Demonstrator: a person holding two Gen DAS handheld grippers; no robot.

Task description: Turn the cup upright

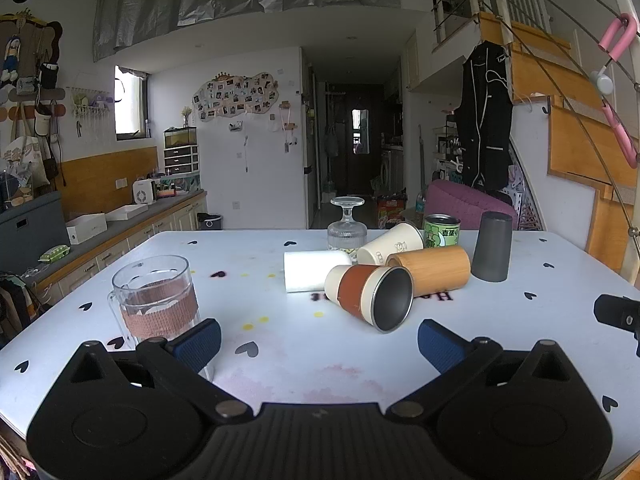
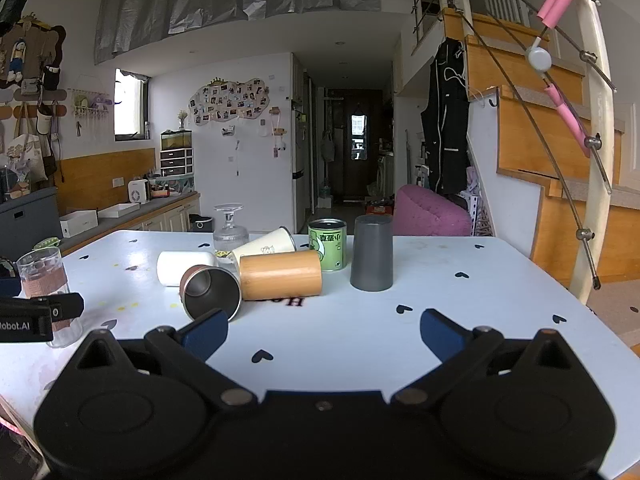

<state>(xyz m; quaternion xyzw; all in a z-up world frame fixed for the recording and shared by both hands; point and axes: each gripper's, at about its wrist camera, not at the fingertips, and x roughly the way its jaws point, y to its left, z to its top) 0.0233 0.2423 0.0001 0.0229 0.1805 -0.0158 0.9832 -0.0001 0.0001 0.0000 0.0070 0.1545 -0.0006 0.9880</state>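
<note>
A cluster of cups sits mid-table. A brown-banded steel cup [image 1: 370, 294] [image 2: 210, 290] lies on its side, mouth toward me. A bamboo cup [image 1: 434, 270] [image 2: 280, 276], a white cup [image 1: 314, 270] [image 2: 180, 266] and a cream printed cup [image 1: 390, 244] [image 2: 266, 246] also lie on their sides. A dark grey cup [image 1: 492, 246] [image 2: 372, 254] and a stemmed glass [image 1: 347, 226] [image 2: 230, 228] stand upside down. My left gripper [image 1: 320, 346] is open and empty, in front of the steel cup. My right gripper [image 2: 324, 332] is open and empty, short of the bamboo cup.
An upright glass mug with a pink woven sleeve [image 1: 154, 300] [image 2: 44, 276] stands at the left, touching the left gripper's left finger in view. A green can [image 1: 442, 230] [image 2: 328, 250] stands behind the cups. The white heart-print table [image 1: 280, 360] ends near a stair rail [image 2: 592, 160] on the right.
</note>
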